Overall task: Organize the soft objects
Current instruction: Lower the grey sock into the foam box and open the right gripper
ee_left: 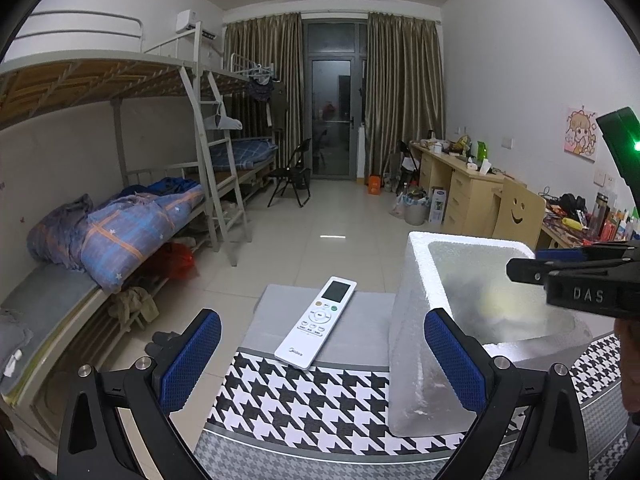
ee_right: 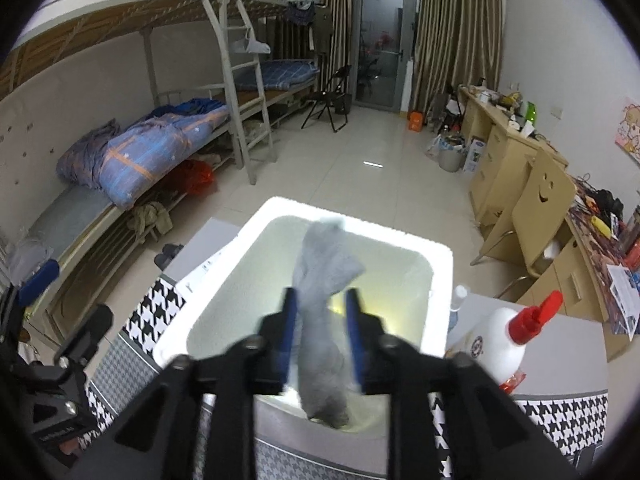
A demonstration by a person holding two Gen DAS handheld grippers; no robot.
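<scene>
One foam box, one grey cloth, two grippers over my tabletop.

Largest first: the single white foam box sits on the tabletop. One grey cloth hangs over its inside, between the parted pads of my right gripper, which do not press it. One white remote lies left of the box, one red-capped bottle right. My left gripper stands spread, holding nothing.
</scene>
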